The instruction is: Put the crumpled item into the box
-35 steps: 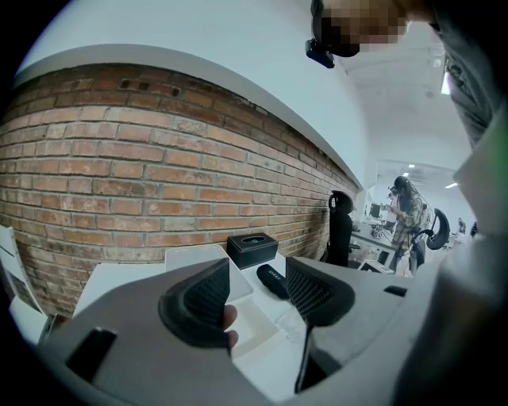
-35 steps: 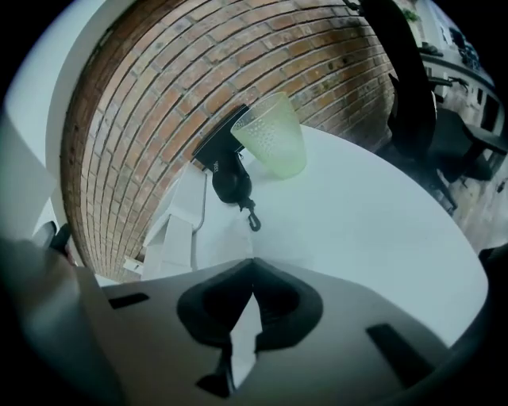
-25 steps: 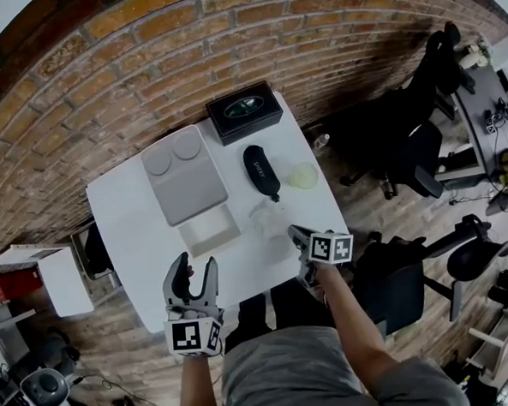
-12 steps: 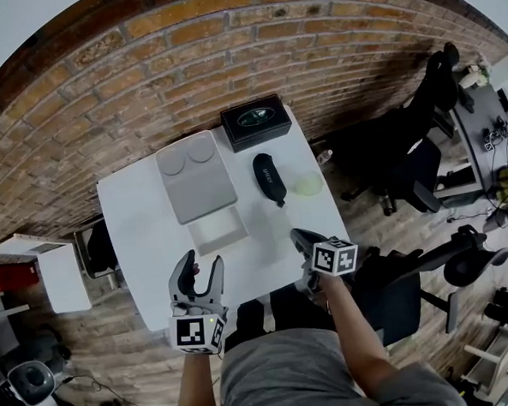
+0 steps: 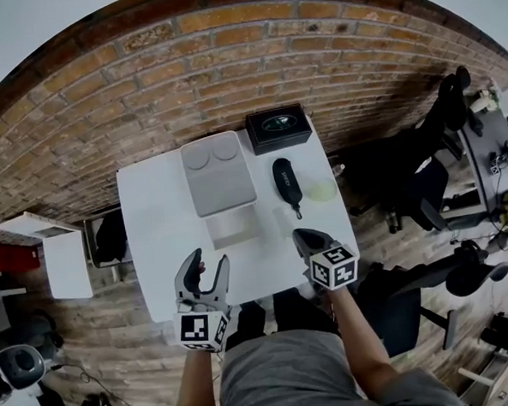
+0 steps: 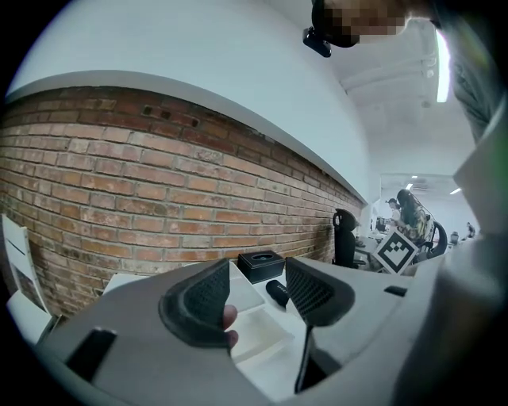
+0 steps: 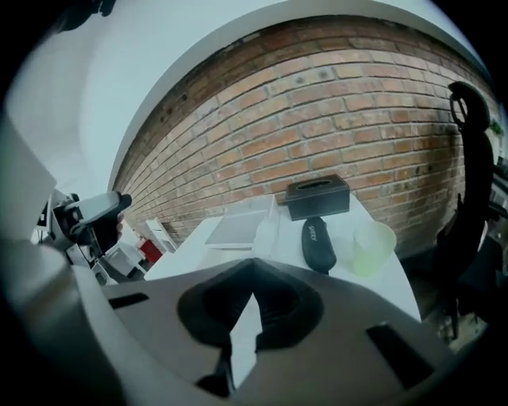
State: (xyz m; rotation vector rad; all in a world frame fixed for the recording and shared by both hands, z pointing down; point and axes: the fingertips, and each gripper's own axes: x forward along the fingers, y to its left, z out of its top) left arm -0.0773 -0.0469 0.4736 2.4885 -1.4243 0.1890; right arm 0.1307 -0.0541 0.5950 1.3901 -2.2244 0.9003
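A clear crumpled item (image 5: 285, 216) (image 7: 266, 230) lies on the white table (image 5: 156, 212), between an open grey box and a black glasses case (image 5: 287, 180) (image 7: 317, 242). The box has a white tray (image 5: 236, 227) (image 6: 258, 329) and a flat grey lid (image 5: 218, 170) (image 7: 238, 226) folded back. A pale green cup-like item (image 5: 322, 189) (image 7: 373, 246) sits to the right of the case. My left gripper (image 5: 202, 265) (image 6: 258, 297) hovers open and empty over the table's near edge. My right gripper (image 5: 303, 235) (image 7: 252, 270) is shut with nothing in it, just short of the clear item.
A black box (image 5: 278, 128) (image 6: 260, 264) stands at the table's far edge against the brick wall. Black office chairs (image 5: 416, 179) crowd the right side, and a white stool (image 5: 64, 261) stands on the wooden floor to the left.
The head view has shifted, so the table sits more to the right and higher. Both grippers stay by the near edge, the left open and the right shut.
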